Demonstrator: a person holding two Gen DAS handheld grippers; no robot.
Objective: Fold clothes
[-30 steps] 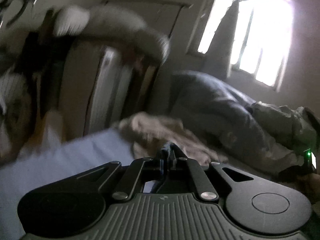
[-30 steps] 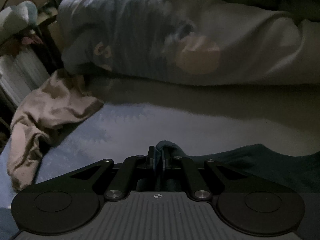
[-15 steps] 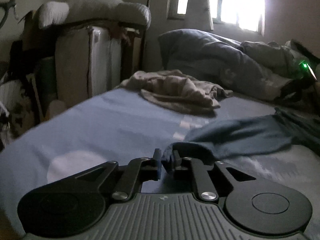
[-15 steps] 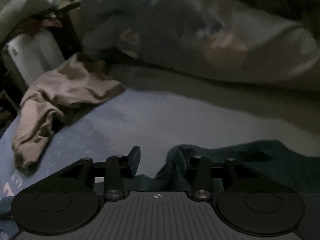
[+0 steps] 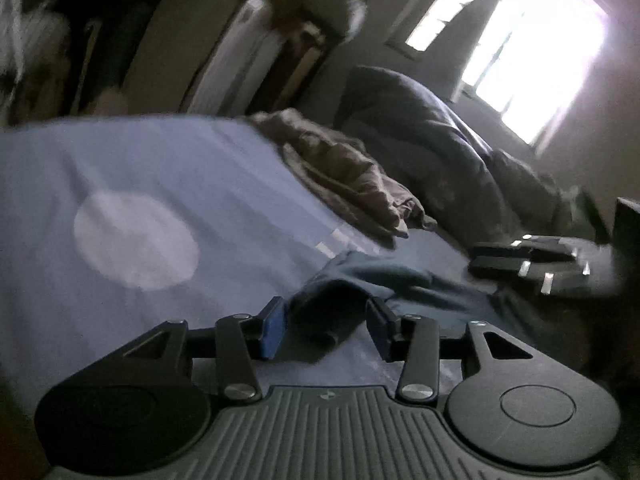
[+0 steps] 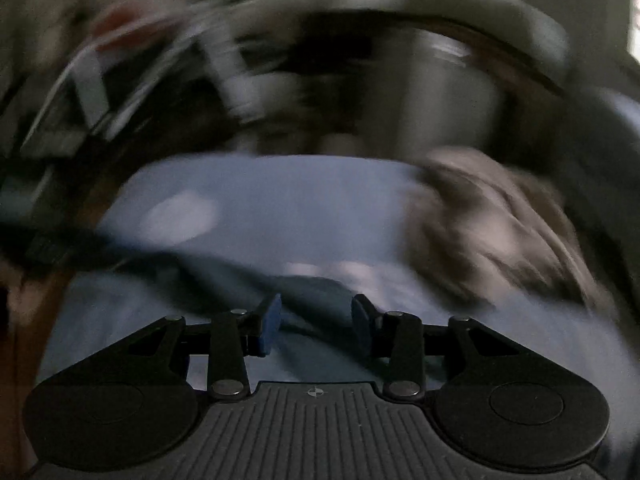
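Left tool (image 5: 326, 330) stands with its jaws parted, having just been opening, and a raised fold of the dark blue garment (image 5: 400, 280) sits between the pads without being pressed by either. That garment lies loose on the bed (image 5: 160, 168), spreading away from the left tool toward the right side of the left wrist view, where the right tool (image 5: 528, 262) shows as a dark blurred shape above the cloth. In its own view the right tool (image 6: 316, 318) is likewise released, jaws apart and opened within the last second, with a strip of the same dark blue garment (image 6: 312, 292) lying on the sheet under and between its fingers; the blur leaves it unclear whether cloth touches a pad. Beyond the garment a crumpled beige garment (image 5: 348, 176) rests on the bed, apart from the blue one. Behind it a dark rumpled duvet (image 5: 432, 140) is heaped below a bright window (image 5: 532, 48). Past the bed's far edge stands blurred furniture (image 5: 240, 48), no container readable.
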